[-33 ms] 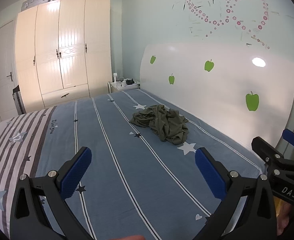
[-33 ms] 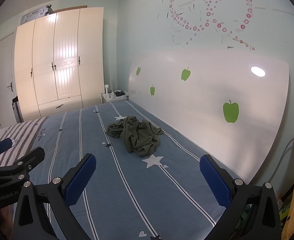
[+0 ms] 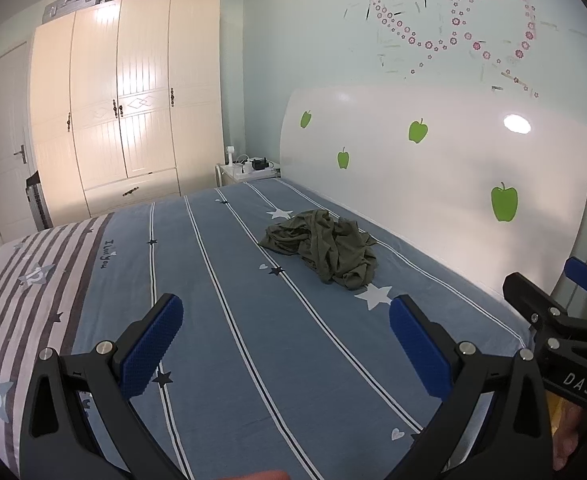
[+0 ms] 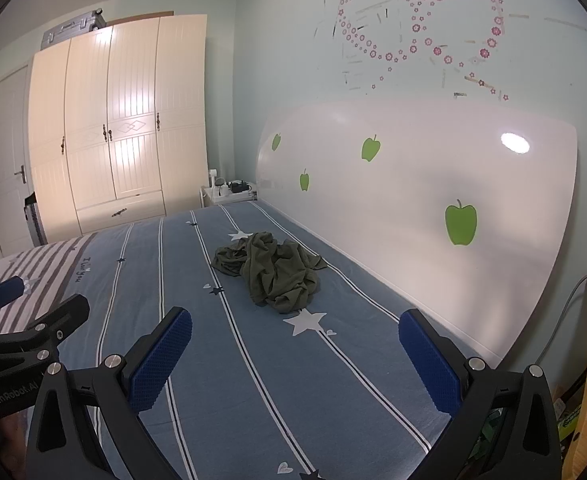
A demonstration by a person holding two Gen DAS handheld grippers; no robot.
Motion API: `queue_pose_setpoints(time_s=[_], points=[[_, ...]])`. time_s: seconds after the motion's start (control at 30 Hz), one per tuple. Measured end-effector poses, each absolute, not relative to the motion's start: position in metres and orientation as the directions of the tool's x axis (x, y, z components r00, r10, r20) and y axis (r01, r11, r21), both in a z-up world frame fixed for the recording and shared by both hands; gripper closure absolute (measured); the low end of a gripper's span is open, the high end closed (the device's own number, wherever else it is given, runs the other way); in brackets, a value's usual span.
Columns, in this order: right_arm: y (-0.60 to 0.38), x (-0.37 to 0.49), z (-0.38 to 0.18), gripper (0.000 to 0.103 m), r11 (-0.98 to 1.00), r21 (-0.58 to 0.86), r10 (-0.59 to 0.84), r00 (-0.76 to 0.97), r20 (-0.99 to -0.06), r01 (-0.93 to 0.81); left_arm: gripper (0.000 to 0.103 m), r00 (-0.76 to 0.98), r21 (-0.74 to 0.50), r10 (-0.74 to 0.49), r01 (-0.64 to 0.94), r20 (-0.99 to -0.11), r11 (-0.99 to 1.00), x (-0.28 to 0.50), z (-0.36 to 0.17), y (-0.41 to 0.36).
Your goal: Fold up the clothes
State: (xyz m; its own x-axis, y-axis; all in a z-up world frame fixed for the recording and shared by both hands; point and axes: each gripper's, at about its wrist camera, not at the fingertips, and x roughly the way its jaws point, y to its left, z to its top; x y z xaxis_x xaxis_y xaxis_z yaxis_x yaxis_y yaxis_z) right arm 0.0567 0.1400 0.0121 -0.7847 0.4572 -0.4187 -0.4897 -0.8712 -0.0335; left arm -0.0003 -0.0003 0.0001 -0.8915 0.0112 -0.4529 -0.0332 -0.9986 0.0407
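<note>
From the left wrist, the left tool (image 3: 285,336) stands wide, its blue pads well apart with nothing between them, hanging above the bed (image 3: 221,320). A crumpled green garment (image 3: 325,246) lies in a heap on the blue striped sheet, well ahead of the tool and near the white headboard (image 3: 433,184), which carries green apple stickers. A white star on the sheet sits just beside the heap's near edge. Part of the right tool (image 3: 553,308) shows at the right edge. A cream wardrobe (image 3: 125,104) stands beyond the bed's far side, a small nightstand (image 3: 245,170) in the corner next to it.

From the right wrist, the right tool (image 4: 295,348) is also wide and empty above the bed (image 4: 253,380). The garment (image 4: 273,272) lies ahead, between the two pads' lines of sight, apart from both. The left tool (image 4: 33,308) shows at the left edge, over the grey-striped part of the sheet.
</note>
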Motion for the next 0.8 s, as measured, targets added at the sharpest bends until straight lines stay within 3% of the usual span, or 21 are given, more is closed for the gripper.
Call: queue_pose_setpoints(time_s=[0.17, 0.8], points=[[0.14, 0.058, 0.012, 0.0, -0.871, -0.027, 0.454, -0.785, -0.422, -0.49, 0.001, -0.889, -0.003, 0.038, -0.041, -0.457, -0.999, -0.004, 0.001, -0.013], [0.138, 0.059, 0.006, 0.0, -0.871, -0.031, 0.458, -0.785, -0.418, -0.491, 0.001, -0.896, 0.024, 0.044, -0.061, -0.442, -0.998, 0.001, -0.001, -0.001]])
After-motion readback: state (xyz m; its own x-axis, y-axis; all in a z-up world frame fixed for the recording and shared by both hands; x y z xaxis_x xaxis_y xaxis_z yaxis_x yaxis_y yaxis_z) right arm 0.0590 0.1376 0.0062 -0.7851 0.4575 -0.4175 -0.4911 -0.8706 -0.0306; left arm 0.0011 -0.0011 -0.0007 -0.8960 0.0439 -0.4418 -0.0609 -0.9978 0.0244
